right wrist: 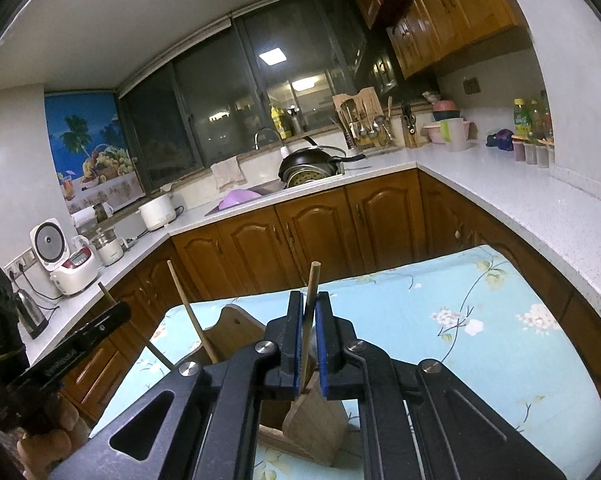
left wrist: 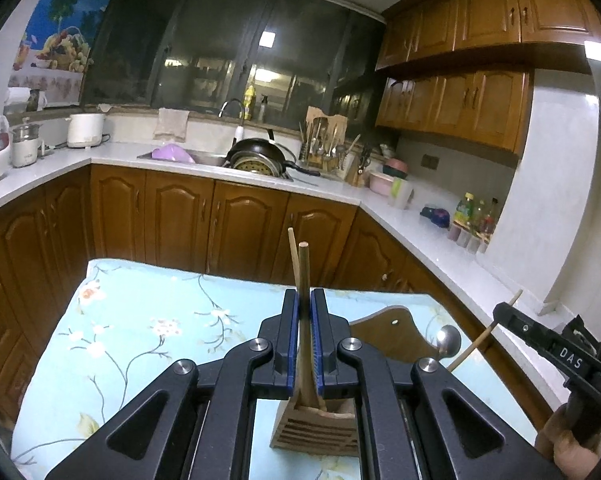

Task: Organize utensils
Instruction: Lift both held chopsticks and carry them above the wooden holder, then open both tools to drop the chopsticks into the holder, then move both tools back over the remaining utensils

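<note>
1. Chopsticks: the left claw [left wrist: 304, 316] is clamped on a wooden one [left wrist: 303, 280], and the right claw [right wrist: 309, 320] is narrowly parted round another [right wrist: 311, 296].
2. Both sticks stand with lower ends in the wooden holder [left wrist: 316, 428].
3. Holder rests on the floral-clothed worktop [left wrist: 140, 320].

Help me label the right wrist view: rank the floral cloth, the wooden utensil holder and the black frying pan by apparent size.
1. floral cloth
2. wooden utensil holder, though nearness to the camera enlarges it
3. black frying pan, far off by the sink
</note>
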Demonstrator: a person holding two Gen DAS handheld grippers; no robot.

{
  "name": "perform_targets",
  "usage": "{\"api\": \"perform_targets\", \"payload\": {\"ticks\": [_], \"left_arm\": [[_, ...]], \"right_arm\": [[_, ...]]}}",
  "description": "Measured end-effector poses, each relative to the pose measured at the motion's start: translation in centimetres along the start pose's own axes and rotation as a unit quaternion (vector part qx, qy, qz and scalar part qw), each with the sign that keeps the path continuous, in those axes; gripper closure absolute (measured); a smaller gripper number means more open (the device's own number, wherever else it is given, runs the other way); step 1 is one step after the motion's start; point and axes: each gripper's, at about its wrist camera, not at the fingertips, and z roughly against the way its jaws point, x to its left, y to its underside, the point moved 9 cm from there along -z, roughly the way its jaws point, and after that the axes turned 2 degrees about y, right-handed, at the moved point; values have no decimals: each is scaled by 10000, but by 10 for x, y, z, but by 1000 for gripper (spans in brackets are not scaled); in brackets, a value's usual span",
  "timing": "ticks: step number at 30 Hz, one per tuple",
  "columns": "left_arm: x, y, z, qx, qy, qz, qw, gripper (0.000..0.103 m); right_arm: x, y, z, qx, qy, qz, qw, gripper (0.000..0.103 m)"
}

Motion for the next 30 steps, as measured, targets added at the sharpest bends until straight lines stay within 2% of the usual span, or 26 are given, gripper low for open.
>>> {"api": "perform_targets", "payload": {"ticks": [1, 2, 3, 5, 8, 10, 12, 14, 18, 22, 30], "left_arm": [[1, 1, -1, 69, 3, 22, 10000, 90], [2, 4, 0, 107, 6, 54, 9999, 78], [4, 2, 1, 102, -16, 95, 9999, 73], [5, -2, 6, 50, -55, 133, 9999, 59], [6, 0, 18, 11, -83, 211, 9997, 51], [7, 1, 29, 3, -96, 234, 9997, 44], [10, 4, 39, 5, -166, 245, 9996, 35], [13, 9, 53, 17, -241, 272, 9993, 25], [15, 27, 80, 136, -317, 325, 9989, 23], [17, 43, 109, 237, -405, 398, 9981, 19], [16, 79, 160, 586, -498, 576, 9954, 18]], "right_arm": [[0, 1, -1, 40, -24, -19, 10000, 92], [-1, 2, -1, 85, -51, -44, 9999, 88], [0, 4, -1, 112, -88, -60, 9999, 74], [-2, 7, 1, 97, -136, -112, 9998, 53], [-6, 7, 13, 17, -178, -240, 9996, 51], [-9, 6, 21, -16, -217, -350, 9992, 42], [-13, 8, 33, -90, -290, -447, 9985, 22], [-14, 8, 42, -155, -328, -512, 9980, 13], [-16, 23, 67, -149, -346, -558, 9977, 8], [-14, 41, 88, -16, -336, -503, 9982, 7], [-19, 91, 126, 243, -117, -407, 9988, 7]]}}
